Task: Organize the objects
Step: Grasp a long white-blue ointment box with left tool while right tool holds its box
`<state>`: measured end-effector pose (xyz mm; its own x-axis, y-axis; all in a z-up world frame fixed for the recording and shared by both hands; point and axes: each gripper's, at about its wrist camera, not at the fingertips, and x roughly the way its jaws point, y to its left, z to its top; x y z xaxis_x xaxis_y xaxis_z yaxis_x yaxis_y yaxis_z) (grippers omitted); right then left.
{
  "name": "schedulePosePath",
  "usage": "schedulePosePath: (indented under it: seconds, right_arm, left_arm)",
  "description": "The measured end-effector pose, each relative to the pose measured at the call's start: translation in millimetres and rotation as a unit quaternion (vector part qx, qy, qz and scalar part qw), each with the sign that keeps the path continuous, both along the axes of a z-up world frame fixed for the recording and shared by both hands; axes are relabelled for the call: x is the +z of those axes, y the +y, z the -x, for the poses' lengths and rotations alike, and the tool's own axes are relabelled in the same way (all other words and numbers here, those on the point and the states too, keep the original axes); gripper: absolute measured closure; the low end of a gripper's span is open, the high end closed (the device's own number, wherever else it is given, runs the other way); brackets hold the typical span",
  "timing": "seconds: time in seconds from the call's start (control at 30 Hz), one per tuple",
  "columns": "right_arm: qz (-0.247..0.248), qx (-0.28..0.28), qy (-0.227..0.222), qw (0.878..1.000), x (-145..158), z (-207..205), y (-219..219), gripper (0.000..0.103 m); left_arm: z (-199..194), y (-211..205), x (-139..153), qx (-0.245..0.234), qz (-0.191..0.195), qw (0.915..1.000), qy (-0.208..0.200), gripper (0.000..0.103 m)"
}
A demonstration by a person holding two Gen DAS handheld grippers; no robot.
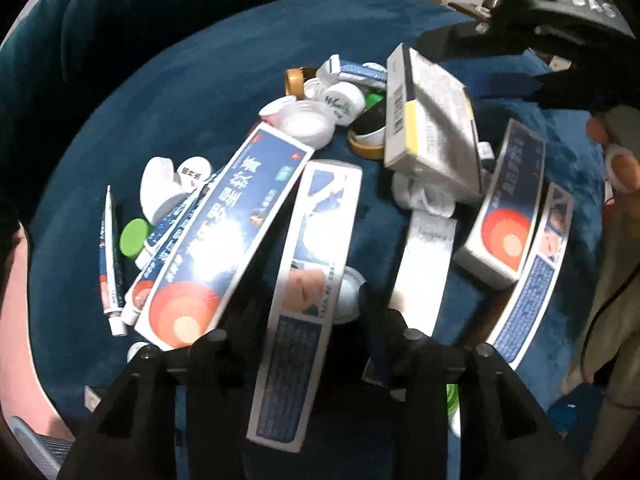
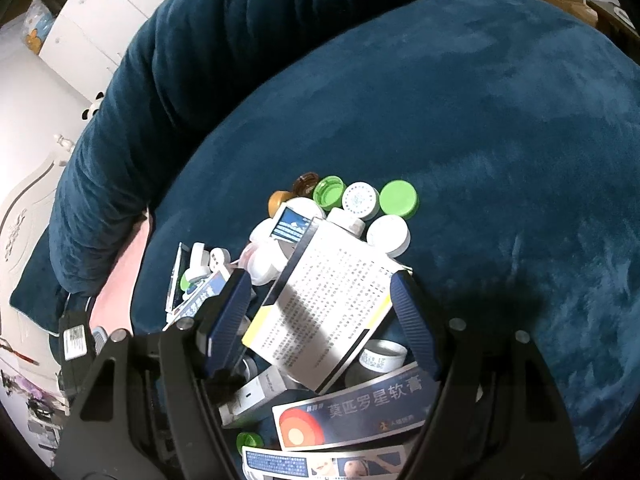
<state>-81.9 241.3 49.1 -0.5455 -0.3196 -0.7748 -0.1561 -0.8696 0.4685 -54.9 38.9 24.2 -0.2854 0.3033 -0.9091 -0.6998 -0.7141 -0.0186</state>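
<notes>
A pile of medicine boxes, tubes and bottle caps lies on a teal plush cushion [image 1: 200, 92]. My left gripper [image 1: 312, 292] hangs over its near side, jaws apart. A long white-and-blue box [image 1: 308, 264] runs between the fingers, with a gap on its right side where a white cap [image 1: 352, 288] shows. A blue ointment box with a red disc [image 1: 224, 236] leans by the left finger. My right gripper [image 2: 320, 280] is shut on a white box with a yellow stripe [image 2: 320, 304], which sits cornerwise between the blue ribbed pads [image 2: 228, 320]. In the left wrist view this box [image 1: 432, 128] is tilted above the pile.
Green [image 2: 398, 199], white [image 2: 388, 236] and amber [image 2: 278, 200] caps cluster at the pile's far end. Thin ointment tubes [image 1: 110, 264] lie at the left. Two more boxes [image 1: 508, 208] lie to the right. A forearm [image 2: 120, 276] rests at the cushion's left edge. The cushion's backrest [image 2: 224, 60] rises behind.
</notes>
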Motion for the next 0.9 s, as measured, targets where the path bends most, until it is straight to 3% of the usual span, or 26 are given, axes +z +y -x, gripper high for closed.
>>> schedulePosePath:
  seconds: [0.17,0.3,0.47,0.53,0.6,0.63,0.9]
  right_arm:
    - [-0.015,-0.010,-0.007,1.000,-2,3,-5,0.026]
    - [-0.012,-0.032,-0.012,0.999,-5,4,-5,0.009]
    - [-0.017,-0.057,-0.040,0.997,-17,8,-12,0.009]
    - [-0.025,-0.056,-0.051,0.997,-24,12,-18,0.009]
    - [-0.026,-0.053,-0.062,0.996,-30,13,-23,0.010]
    - [-0.027,-0.050,-0.064,0.996,-31,14,-26,0.022]
    - [-0.040,-0.029,-0.027,0.998,-5,8,-27,0.026]
  left_arm:
    - [0,-6,11,0.023,-0.044,0.9987,-0.007,0.058]
    - [2,-7,15,0.040,-0.052,0.9978,0.001,0.058]
    - [2,-2,9,0.048,-0.056,0.9973,-0.004,0.058]
    - [3,-1,8,0.051,-0.058,0.9970,-0.005,0.063]
    - [3,-1,9,0.059,-0.067,0.9960,-0.002,0.076]
    - [3,-2,11,0.064,-0.070,0.9955,-0.001,0.077]
    - [-7,-16,34,0.093,-0.095,0.9910,0.017,0.077]
